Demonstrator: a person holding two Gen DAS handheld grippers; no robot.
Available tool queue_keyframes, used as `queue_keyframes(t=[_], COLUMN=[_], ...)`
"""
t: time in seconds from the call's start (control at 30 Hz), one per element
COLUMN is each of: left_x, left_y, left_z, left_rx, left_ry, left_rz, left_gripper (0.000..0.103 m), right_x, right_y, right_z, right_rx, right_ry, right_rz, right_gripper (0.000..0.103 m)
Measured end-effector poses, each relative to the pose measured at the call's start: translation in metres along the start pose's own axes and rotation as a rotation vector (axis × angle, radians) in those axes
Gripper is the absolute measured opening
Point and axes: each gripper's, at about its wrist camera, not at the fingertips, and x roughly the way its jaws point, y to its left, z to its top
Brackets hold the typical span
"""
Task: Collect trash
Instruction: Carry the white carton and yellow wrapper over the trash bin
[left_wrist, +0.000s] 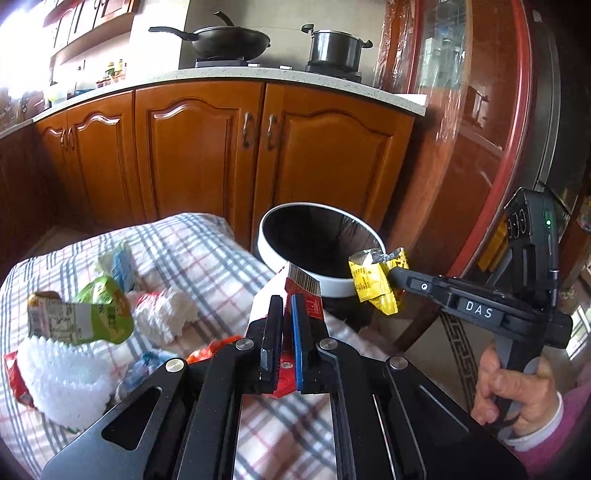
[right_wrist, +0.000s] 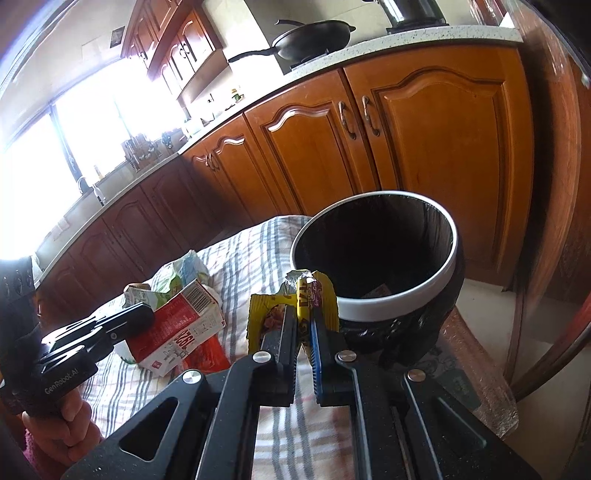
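Observation:
My left gripper (left_wrist: 286, 306) is shut on a red and white carton (left_wrist: 301, 282) and holds it above the checked cloth, just left of the bin; the carton also shows in the right wrist view (right_wrist: 177, 326). My right gripper (right_wrist: 303, 321) is shut on a yellow wrapper (right_wrist: 319, 297) right at the near rim of the white-rimmed bin with a black liner (right_wrist: 373, 254). In the left wrist view the wrapper (left_wrist: 375, 280) hangs at the bin's (left_wrist: 321, 240) right rim. More trash lies on the cloth: a green carton (left_wrist: 85, 314), white foam netting (left_wrist: 62, 376), crumpled white paper (left_wrist: 162, 314).
The checked cloth (left_wrist: 207, 243) covers a table that ends near the bin. Wooden kitchen cabinets (left_wrist: 221, 147) stand behind, with a wok (left_wrist: 229, 38) and a pot (left_wrist: 336, 46) on the counter. A curved red wooden frame (left_wrist: 491, 140) stands to the right.

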Motion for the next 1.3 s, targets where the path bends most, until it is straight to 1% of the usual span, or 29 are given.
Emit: queue_keyframes(t=[0.27, 0.5, 0.73, 0.9, 1.17, 1.3], left_x=[0.021, 0.049, 0.083, 0.105, 0.133, 0.146], left_y=[-0.014, -0.024, -0.028, -0.032, -0.036, -0.036], left_z=[0.023, 0.047, 0.064, 0.073, 0.082, 0.083], left_rx=[0.005, 0.012, 0.004, 0.000, 0.003, -0.002], left_ry=[-0.013, -0.022, -0.001, 0.010, 0.034, 0.059], left_rz=[-0.023, -0.029, -0.025, -0.016, -0.011, -0.010], left_gripper=[0.004, 0.004, 0.004, 0.004, 0.004, 0.004], right_x=[0.004, 0.010, 0.023, 0.033, 0.048, 0.055], right_y=[-0.015, -0.033, -0.054, -0.064, -0.078, -0.086], right_z=[0.017, 0.033, 0.048, 0.051, 0.058, 0.056], right_rx=[-0.004, -0.002, 0.013, 0.012, 0.022, 0.033], right_ry=[-0.016, -0.026, -0.020, -0.005, 0.019, 0.037], right_rz=[-0.032, -0.065, -0.086, -0.096, -0.100, -0.097], right_gripper=[0.006, 0.006, 0.006, 0.006, 0.006, 0.008])
